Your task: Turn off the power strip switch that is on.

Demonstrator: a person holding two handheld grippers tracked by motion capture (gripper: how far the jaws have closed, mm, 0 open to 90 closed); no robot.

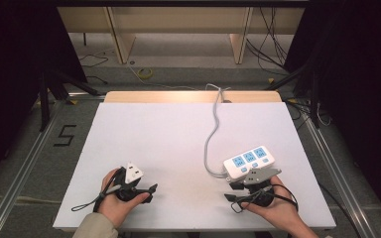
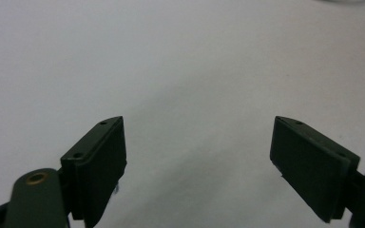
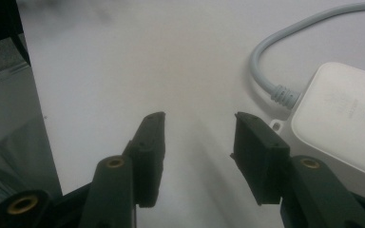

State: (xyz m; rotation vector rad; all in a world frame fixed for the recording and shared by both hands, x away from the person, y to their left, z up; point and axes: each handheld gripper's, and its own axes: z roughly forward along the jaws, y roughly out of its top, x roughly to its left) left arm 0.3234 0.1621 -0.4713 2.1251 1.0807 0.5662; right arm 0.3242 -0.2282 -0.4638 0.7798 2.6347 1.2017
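Bright, even light floods the white table from above — surroundings drop to black. Both gripper views run soft, near jaws blurred, faint shadows beneath them — no glare.

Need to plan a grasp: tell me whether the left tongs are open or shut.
Open: the left tongs show black jaws standing wide apart with bare white table between them, holding nothing.
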